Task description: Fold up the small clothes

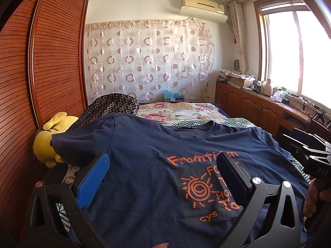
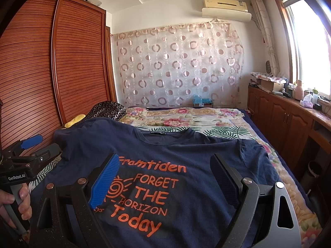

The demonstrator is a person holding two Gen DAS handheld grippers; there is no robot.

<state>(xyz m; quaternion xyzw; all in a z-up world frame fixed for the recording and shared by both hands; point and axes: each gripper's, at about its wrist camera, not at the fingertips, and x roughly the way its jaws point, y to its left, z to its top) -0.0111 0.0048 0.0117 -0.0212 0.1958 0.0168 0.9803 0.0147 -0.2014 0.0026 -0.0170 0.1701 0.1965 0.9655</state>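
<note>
Item: navy T-shirt (image 2: 186, 155), lying flat, print up, on the bed (image 2: 206, 122) below the floral quilt (image 1: 178, 109). Soft, light, limp cotton, I'm judging; I'm eyeing its sleeve edges. My left gripper (image 1: 163, 169) and right gripper (image 2: 165, 169) are hovering spread wide, holding nothing.

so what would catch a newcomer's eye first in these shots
The navy t-shirt with orange lettering, spread face up on the bed, fills the foreground. Both grippers, left and right, hover open over its print. Behind, a circle-patterned curtain covers the far wall.
</note>
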